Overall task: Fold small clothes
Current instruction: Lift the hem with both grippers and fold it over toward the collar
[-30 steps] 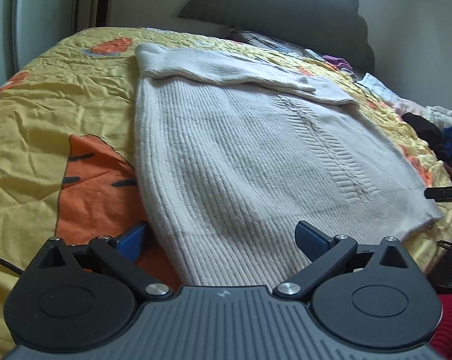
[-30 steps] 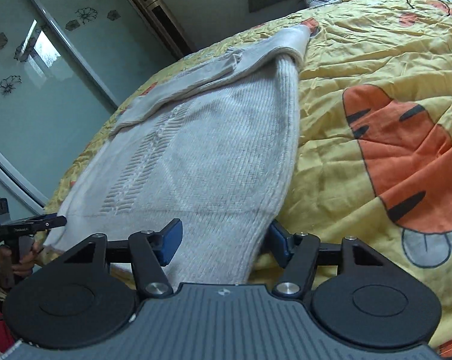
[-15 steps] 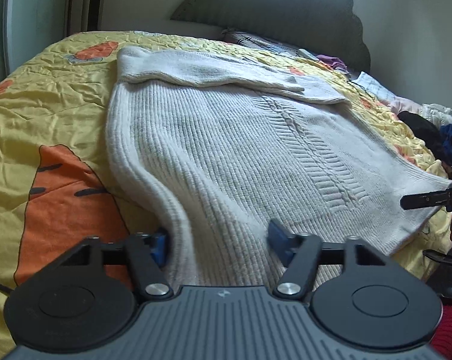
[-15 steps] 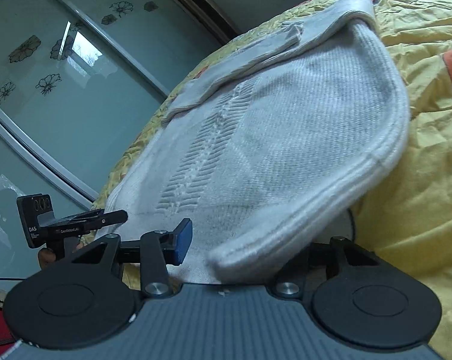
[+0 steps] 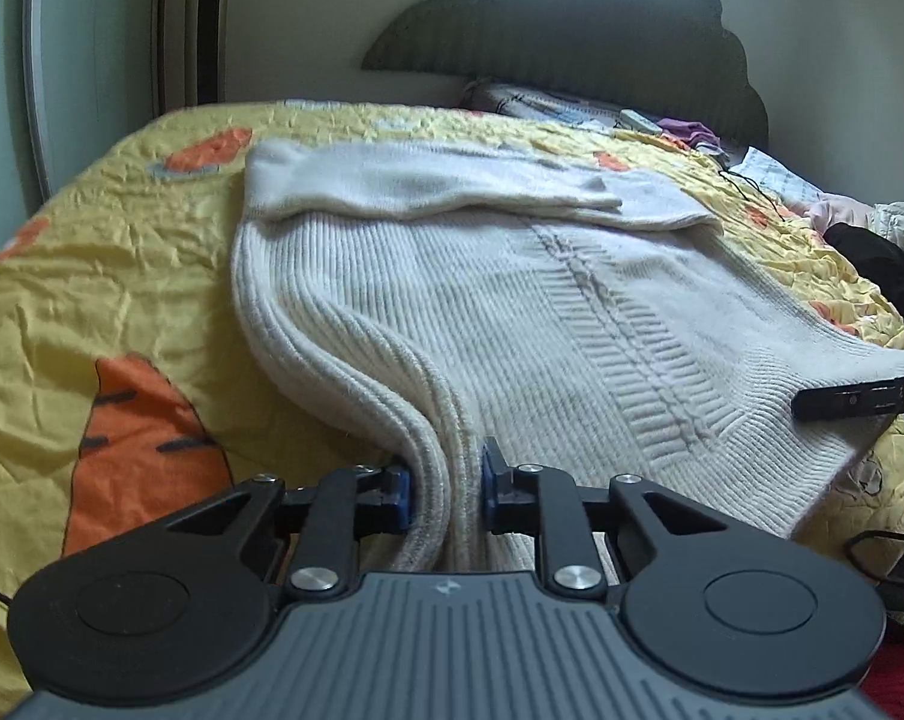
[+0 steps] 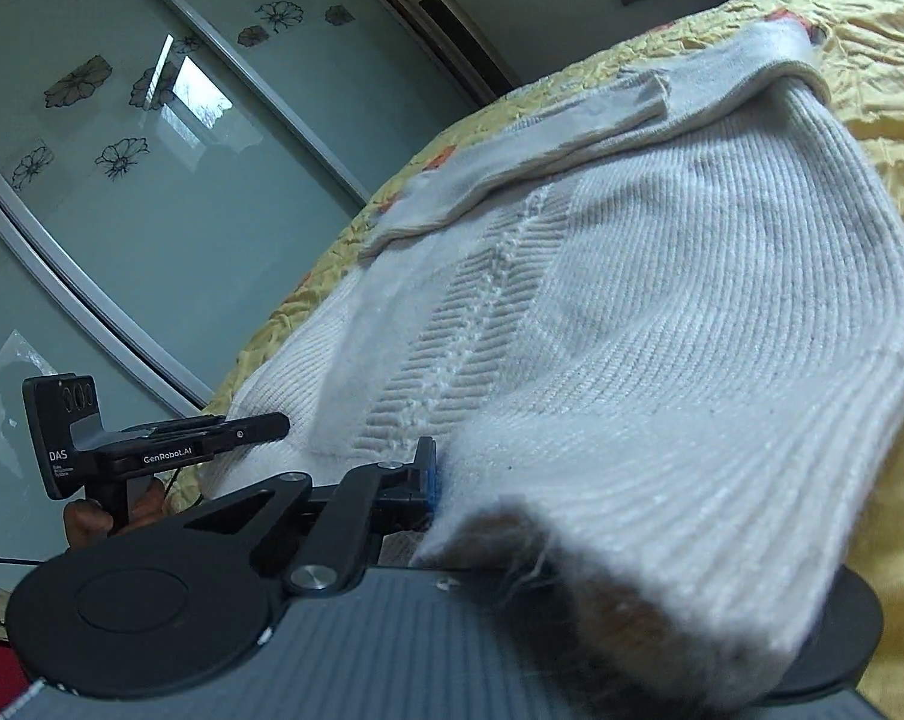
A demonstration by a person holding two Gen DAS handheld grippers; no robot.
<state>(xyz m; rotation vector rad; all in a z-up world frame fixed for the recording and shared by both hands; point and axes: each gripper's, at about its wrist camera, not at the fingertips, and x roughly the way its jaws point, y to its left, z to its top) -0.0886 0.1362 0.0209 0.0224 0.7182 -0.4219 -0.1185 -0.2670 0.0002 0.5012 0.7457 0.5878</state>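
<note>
1. Sweater [image 5: 511, 300] – cream rib-knit, lying flat on the yellow carrot-print quilt [image 5: 92, 240], sleeves already folded across the top near the headboard [image 5: 571, 30]. Flat spread = easy to fold; hem end is nearest both grippers.
2. Quilt underneath is soft and wrinkled, so I reckon the knit could drag on it unless the hem is lifted clear.
3. Left gripper [image 5: 444, 489] – blue pads pressed together on the bottom-left hem corner, thick ribbed edge bunched btwn them. Knit rises off the bed there, prob. so that corner can be carried up toward the sleeves.
4. Right gripper [image 6: 452, 480] – pinching the opposite hem corner; only one blue pad shows, the other is hidden under draped knit. Fabric hangs over the gripper body.
5. One grip per corner = hem stays level, fold line stays straight. Looks like the bottom-to-top fold is just starting.
6. Risk, imo: a thick hem slipping out of a narrow pinch.
</note>
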